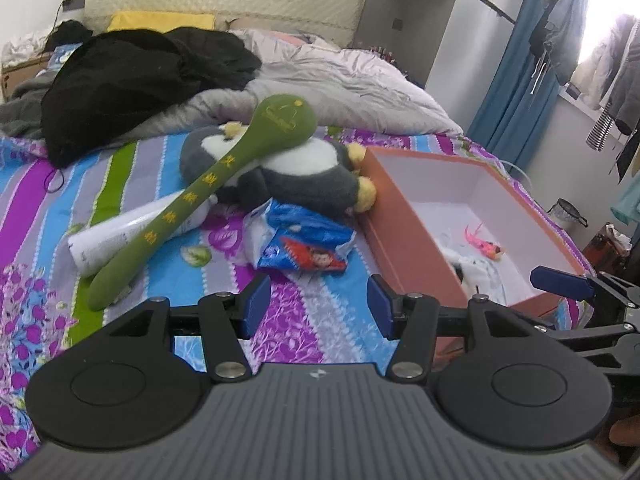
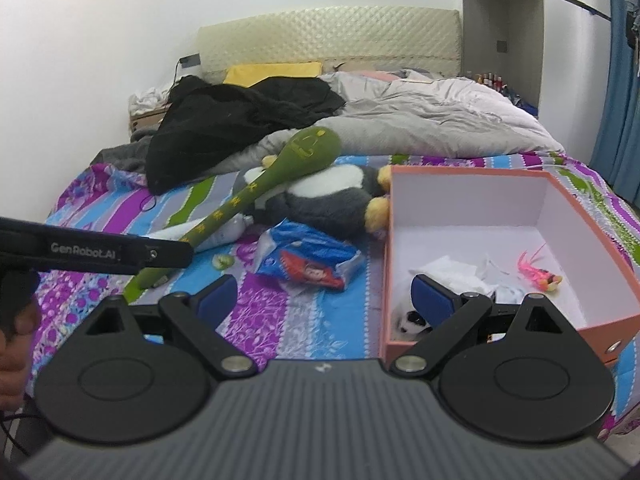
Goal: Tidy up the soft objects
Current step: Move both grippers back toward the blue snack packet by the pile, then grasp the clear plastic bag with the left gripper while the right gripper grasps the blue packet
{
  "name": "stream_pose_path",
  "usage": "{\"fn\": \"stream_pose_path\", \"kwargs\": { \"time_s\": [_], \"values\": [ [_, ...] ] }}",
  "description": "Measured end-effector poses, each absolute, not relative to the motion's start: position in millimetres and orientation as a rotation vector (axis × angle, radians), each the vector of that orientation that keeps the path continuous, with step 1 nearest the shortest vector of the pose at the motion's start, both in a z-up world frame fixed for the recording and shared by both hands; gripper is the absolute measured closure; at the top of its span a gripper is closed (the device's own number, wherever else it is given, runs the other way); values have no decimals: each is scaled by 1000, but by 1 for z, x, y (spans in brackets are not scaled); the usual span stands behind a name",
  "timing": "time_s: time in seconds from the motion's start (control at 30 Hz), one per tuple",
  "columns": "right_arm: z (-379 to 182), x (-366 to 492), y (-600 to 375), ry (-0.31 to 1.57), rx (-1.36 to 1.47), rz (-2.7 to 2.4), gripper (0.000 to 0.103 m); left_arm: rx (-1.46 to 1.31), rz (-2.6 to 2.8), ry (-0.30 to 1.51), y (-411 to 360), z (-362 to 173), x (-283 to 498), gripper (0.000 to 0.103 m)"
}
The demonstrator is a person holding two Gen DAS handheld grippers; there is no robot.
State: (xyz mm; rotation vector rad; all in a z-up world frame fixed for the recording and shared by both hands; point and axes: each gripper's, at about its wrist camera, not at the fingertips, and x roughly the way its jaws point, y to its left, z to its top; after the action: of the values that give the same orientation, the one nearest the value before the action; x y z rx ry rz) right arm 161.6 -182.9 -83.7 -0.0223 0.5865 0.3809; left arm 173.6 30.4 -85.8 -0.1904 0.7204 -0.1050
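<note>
A green plush mallet [image 1: 200, 196] [image 2: 256, 196] leans across a grey and white penguin plush [image 1: 288, 168] [image 2: 332, 196] on the striped bedsheet. In front of them lies a blue snack packet [image 1: 304, 240] [image 2: 308, 260]. To the right stands an open orange box [image 1: 400, 216] [image 2: 592, 220] holding a pink toy [image 1: 484, 244] [image 2: 538, 272], white tissue [image 2: 452, 272] and a small black and white plush [image 2: 412, 320]. My left gripper [image 1: 318, 300] hovers open over the sheet just short of the packet, with nothing in it. My right gripper [image 2: 326, 298] is open and holds nothing, its right finger over the box's near left corner.
A white tube [image 1: 120, 236] lies under the mallet's handle. Black clothing [image 1: 132, 76] and a grey duvet [image 1: 352, 80] cover the far half of the bed. A blue fingertip [image 1: 560, 284] of the right gripper shows by the box. A hand [image 2: 12, 344] is at the left edge.
</note>
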Motion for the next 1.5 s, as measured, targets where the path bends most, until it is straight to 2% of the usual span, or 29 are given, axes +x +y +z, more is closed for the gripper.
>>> {"fn": "stream_pose_path", "kwargs": {
  "time_s": [0.6, 0.73, 0.77, 0.83, 0.9, 1.03, 1.2, 1.23, 1.27, 1.37, 1.5],
  "values": [
    [-120, 180, -129, 598, -204, 497, 9, -320, -66, 792, 65, -146, 204, 44],
    [-132, 191, -113, 600, -269, 534, 17, -369, -86, 799, 74, -164, 216, 44],
    [-136, 194, -109, 596, -288, 532, 24, -385, -91, 807, 76, -168, 221, 44],
    [-147, 203, -102, 605, -308, 519, 29, -421, -96, 821, 80, -179, 231, 44],
    [-158, 214, -100, 626, -281, 505, 30, -445, -96, 833, 83, -190, 243, 44],
    [-184, 238, -99, 683, -211, 476, 39, -505, -93, 850, 92, -211, 269, 45],
    [-211, 267, -96, 729, -123, 455, 39, -554, -82, 859, 105, -227, 302, 44],
    [-216, 273, -95, 738, -112, 454, 42, -575, -83, 859, 108, -230, 308, 44],
    [-221, 279, -93, 749, -102, 451, 51, -599, -87, 858, 111, -233, 315, 44],
    [-234, 295, -91, 777, -45, 447, 52, -644, -98, 862, 117, -240, 332, 37],
    [-245, 311, -88, 798, 40, 442, 53, -709, -119, 865, 119, -251, 352, 36]
  ]
}}
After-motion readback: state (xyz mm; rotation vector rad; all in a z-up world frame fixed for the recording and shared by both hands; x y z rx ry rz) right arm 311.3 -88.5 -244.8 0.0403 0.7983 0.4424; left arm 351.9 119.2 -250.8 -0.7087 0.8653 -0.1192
